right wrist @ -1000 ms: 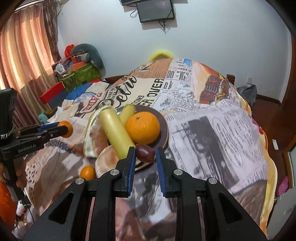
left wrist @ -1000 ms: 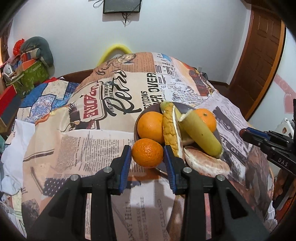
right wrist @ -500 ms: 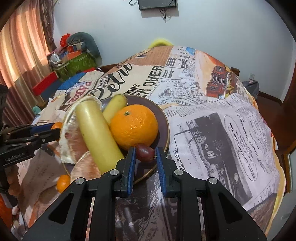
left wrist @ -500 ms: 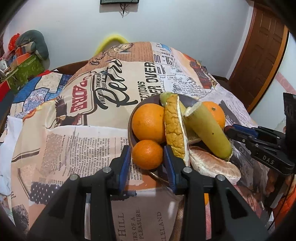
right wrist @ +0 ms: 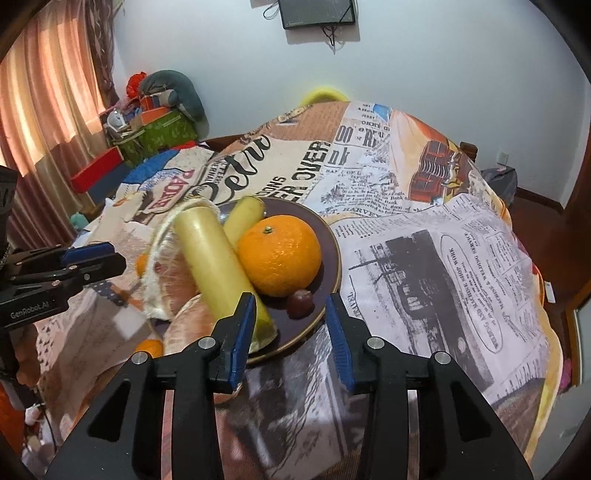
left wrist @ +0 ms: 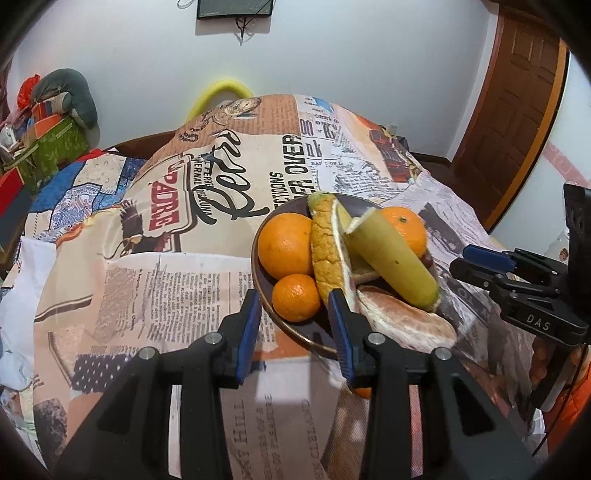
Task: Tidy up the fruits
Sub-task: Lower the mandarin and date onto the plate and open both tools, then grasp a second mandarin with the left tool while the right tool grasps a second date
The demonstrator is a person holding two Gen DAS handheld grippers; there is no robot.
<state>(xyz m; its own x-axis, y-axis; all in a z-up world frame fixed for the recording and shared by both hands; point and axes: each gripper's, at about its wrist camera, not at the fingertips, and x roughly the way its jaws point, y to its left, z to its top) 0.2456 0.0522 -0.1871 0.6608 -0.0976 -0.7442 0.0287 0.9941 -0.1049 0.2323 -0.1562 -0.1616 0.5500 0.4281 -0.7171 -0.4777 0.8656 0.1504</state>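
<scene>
A newspaper-print cloth (left wrist: pixel 155 295) covers the worktop. A dark monitor (right wrist: pixel 317 13) hangs on the white wall; a wooden door (left wrist: pixel 513 110) stands right.

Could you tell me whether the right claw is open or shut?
Open: the right claw has its blue pads spread apart, the small dark red grape lying loose on the brown plate.

Newspaper-print cloth cover (left wrist: pixel 184 280) on the counter: matt woven fabric, softly creased; dark brown round plate (right wrist: pixel 330 254): smooth, glossy glaze with a thin gold-toned rim. Large orange (right wrist: pixel 279 255) and small mandarin (left wrist: pixel 295 297): pitted, faintly shiny peel; pale yellow banana (left wrist: pixel 393 264): smooth, matt skin; pomelo rind wedge (left wrist: pixel 325 254): coarse, bumpy outside, fibrous white pith; small dark red grape (right wrist: pixel 300 298): smooth, dull sheen. Left gripper (left wrist: pixel 294 326) and right gripper (right wrist: pixel 290 332): matt black plastic with bright metal screws, jaws lined with ribbed blue rubbery pads (left wrist: pixel 248 325).
</scene>
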